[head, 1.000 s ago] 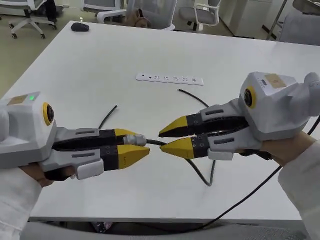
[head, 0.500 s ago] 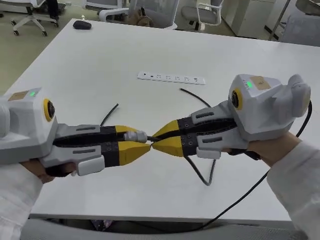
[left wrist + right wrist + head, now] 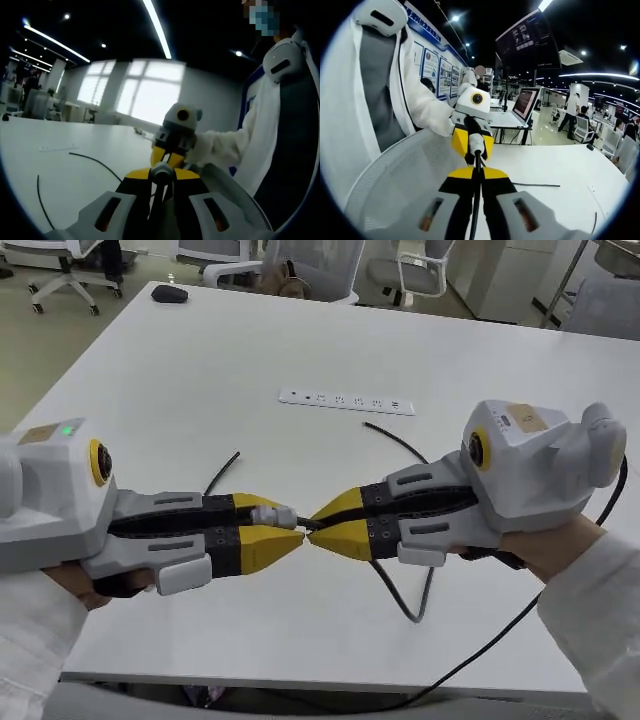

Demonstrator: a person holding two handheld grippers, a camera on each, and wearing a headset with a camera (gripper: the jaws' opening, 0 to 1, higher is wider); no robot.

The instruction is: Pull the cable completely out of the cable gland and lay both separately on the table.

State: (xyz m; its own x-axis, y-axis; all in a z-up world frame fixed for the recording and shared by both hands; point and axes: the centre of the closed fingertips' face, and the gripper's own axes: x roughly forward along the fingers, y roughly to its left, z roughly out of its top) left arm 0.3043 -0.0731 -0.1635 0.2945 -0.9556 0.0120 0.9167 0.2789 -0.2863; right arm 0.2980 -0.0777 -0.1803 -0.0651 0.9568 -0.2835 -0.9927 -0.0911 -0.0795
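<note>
A small grey cable gland is held in the air just above a white tabletop, with a black cable threaded into it. The left tool is clenched around the gland. The right tool is clamped on the cable right where it leaves the gland, so the yellow tips sit nose to nose, almost touching.

This looks like a set-up for pulling apart: one side anchors the fitting, the other grips the cable close in. Behind the right tool the cable droops to the tabletop, loops, and runs toward a white power strip. A short black length lies beyond the left tool. I cannot tell if it is the same cable.
</note>
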